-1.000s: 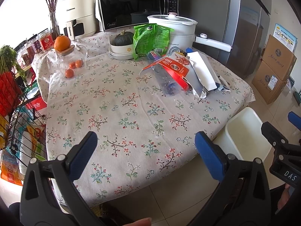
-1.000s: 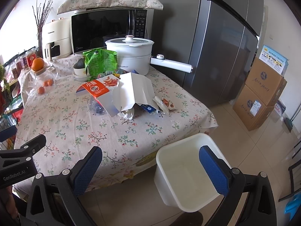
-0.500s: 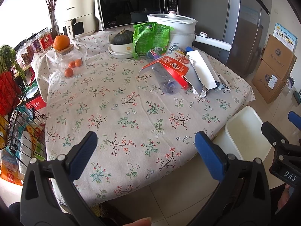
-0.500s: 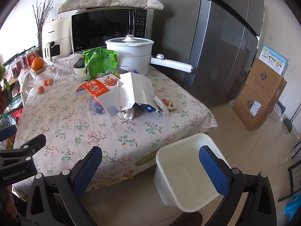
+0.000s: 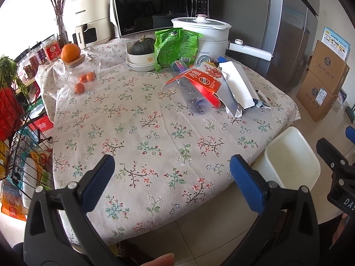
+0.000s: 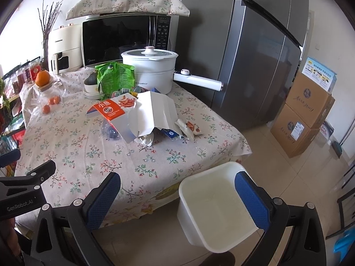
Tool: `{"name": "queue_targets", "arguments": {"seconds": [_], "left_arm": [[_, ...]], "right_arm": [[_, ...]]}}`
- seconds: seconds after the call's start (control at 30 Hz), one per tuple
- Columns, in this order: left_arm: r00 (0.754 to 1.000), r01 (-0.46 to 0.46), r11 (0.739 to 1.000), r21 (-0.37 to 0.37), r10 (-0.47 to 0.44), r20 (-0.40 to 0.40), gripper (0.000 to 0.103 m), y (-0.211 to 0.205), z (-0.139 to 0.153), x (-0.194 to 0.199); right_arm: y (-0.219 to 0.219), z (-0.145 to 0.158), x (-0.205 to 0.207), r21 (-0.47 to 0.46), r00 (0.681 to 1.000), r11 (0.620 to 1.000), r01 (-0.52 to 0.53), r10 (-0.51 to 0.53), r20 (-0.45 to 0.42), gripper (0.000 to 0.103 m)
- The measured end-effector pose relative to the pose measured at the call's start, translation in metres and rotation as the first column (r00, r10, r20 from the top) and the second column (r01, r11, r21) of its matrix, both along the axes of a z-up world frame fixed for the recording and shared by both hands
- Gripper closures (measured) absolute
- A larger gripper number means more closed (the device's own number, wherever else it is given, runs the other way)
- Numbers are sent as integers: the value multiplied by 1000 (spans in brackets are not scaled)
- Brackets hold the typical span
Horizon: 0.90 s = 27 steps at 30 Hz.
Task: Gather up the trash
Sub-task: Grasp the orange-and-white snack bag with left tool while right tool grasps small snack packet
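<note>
A heap of trash lies on the far right part of the floral table (image 5: pixel 137 133): an orange-red carton (image 5: pixel 200 78) (image 6: pixel 111 109), a clear plastic bottle (image 5: pixel 195 99) (image 6: pixel 109 130) under it, a white folded carton (image 5: pixel 237 86) (image 6: pixel 153 113), crumpled foil (image 6: pixel 146 138) and a snack wrapper (image 6: pixel 190 128). A white bin (image 5: pixel 292 157) (image 6: pixel 213 204) stands on the floor by the table's near right corner. My left gripper (image 5: pixel 172 177) is open above the table's near edge, holding nothing. My right gripper (image 6: pixel 177 195) is open over the bin's left rim, holding nothing.
At the table's back stand a microwave (image 5: pixel 159 6), a white cooker (image 5: pixel 202 33), a green bag (image 5: pixel 175 46), a squash in bowls (image 5: pixel 141 55) and a glass jar with oranges (image 5: pixel 83 73). A wire rack (image 5: pixel 20 141) is at left. A fridge (image 6: pixel 255 44) and cardboard boxes (image 6: pixel 304 113) are at right.
The left wrist view has tipped slightly down, so the table items sit a little lower in frame. The right gripper has not moved. Both stay open.
</note>
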State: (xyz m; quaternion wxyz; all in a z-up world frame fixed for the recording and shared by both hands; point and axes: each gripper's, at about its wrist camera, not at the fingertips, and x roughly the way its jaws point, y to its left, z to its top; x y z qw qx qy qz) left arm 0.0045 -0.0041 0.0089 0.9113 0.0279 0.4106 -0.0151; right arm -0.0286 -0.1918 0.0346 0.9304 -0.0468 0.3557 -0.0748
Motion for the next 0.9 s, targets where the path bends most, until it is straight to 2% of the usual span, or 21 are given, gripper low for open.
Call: {"name": "queue_targets", "arguments": {"seconds": [0.17,0.27,0.37,0.43,0.5,0.57,0.63,0.7,0.77,0.83,0.9], "left_arm": [[999,38,999,-33,-38,5,0,3,5,13],[993,114,991,-70,-114,2,0,0,10,29],[980,175,981,-83,-182,-85,0,-7,6,57],[971,176,974,-141,-195,-139,0,-5,1,79],[962,161,953,-257,-210,-174,6,2,-3,102],[965,134,926,-352,-203,-166,25,11,-11,120],[969,80,909,-409,-168,-183,29,15,-23,137],[960,15,868,-497,-151,-234,29,20,-35,155],[962,-32,833,-553,-125,-244,30,22,-42,167],[972,-44,816,-577,-99,-215,30,22,-45,175],[981,-60,811,-581,-60,-185,34,22,-49,180]], "right_arm": [[-2,14,17,-62,1000,998,-19,18,-23,0],[-9,22,38,-63,998,998,-25,22,-57,0],[-16,27,65,-30,994,999,-39,36,-100,0],[-22,30,81,-5,995,1000,-27,27,-101,0],[-28,30,95,11,996,1000,-8,9,-83,0],[-34,21,102,34,997,999,6,-4,-72,0],[-42,3,112,59,992,998,20,-12,-127,0],[-47,-9,124,95,981,995,10,8,-194,0],[-51,-11,134,117,980,993,32,-8,-198,0],[-54,-9,142,112,983,992,53,-32,-183,0],[-58,-9,149,122,982,990,76,-53,-179,0]]}}
